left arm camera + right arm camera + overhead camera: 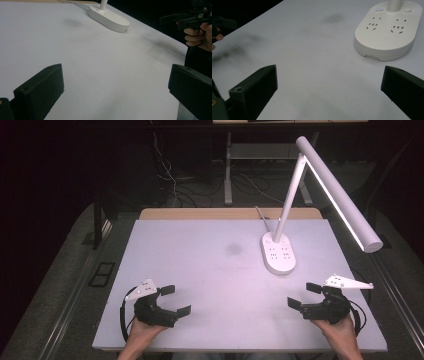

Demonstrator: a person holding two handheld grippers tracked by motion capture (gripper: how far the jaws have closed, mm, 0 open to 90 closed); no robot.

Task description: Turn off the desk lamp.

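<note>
**High view: lamp untouched, work not yet begun**

High view puts the desk lamp [320, 195] on the counter [210, 265], well ahead of the right gripper [303, 296] and slightly toward its inner side; socket base [388, 31] flat, arm tilted up and over. Stands free, gripped by nothing. Right fingers [254, 90] spread wide and empty. Left gripper [176, 301], well apart across the counter, likewise wide and empty. Judged at the very start: reach, contact and any handling of the lamp all left to do.
</note>
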